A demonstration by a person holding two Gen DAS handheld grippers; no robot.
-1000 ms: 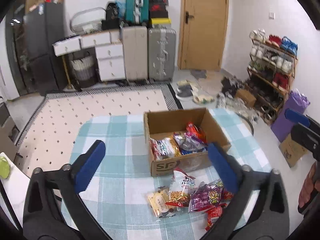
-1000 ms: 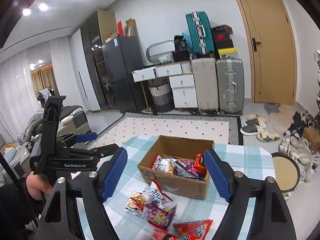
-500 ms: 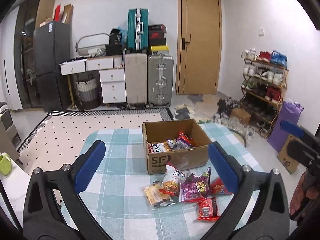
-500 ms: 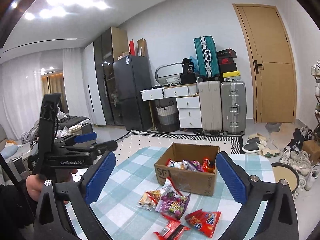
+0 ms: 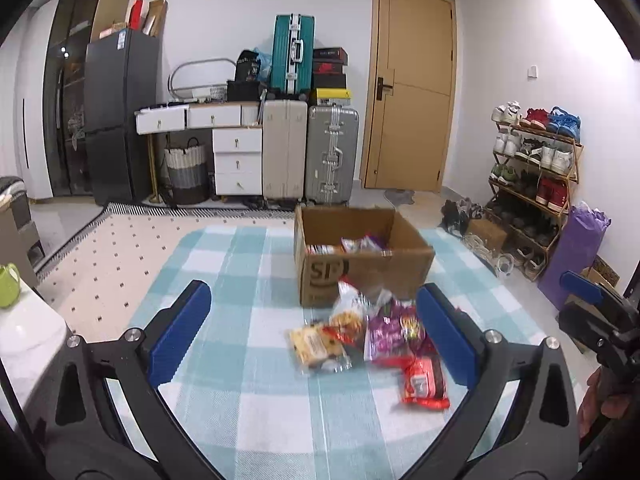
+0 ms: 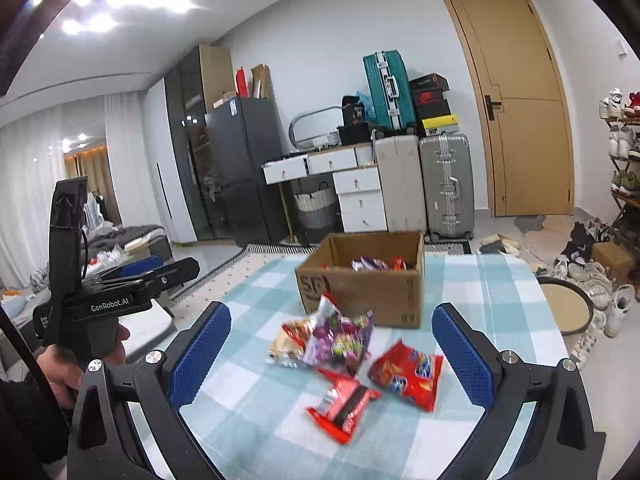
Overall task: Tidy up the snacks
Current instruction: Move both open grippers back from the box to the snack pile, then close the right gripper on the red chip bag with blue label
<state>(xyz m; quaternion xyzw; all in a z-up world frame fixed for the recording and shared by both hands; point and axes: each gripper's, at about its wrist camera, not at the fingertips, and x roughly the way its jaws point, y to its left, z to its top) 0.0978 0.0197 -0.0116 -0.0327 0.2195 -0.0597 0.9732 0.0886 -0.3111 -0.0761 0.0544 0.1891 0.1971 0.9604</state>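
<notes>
Both jaws wide open, empty, above loose snack packets (image 6: 344, 340): light, crinkly, slippery; pinch a sealed edge

"SF" on the cardboard box (image 5: 326, 270) front, "GenRobot.AI" – left tool (image 6: 108, 304) body

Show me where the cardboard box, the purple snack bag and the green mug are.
cardboard box (image 6: 360, 300): right wrist view, on its front wall.
purple snack bag (image 6: 340, 340): right wrist view, middle of the bag.
green mug (image 5: 7, 286): left wrist view, on its side.
</notes>
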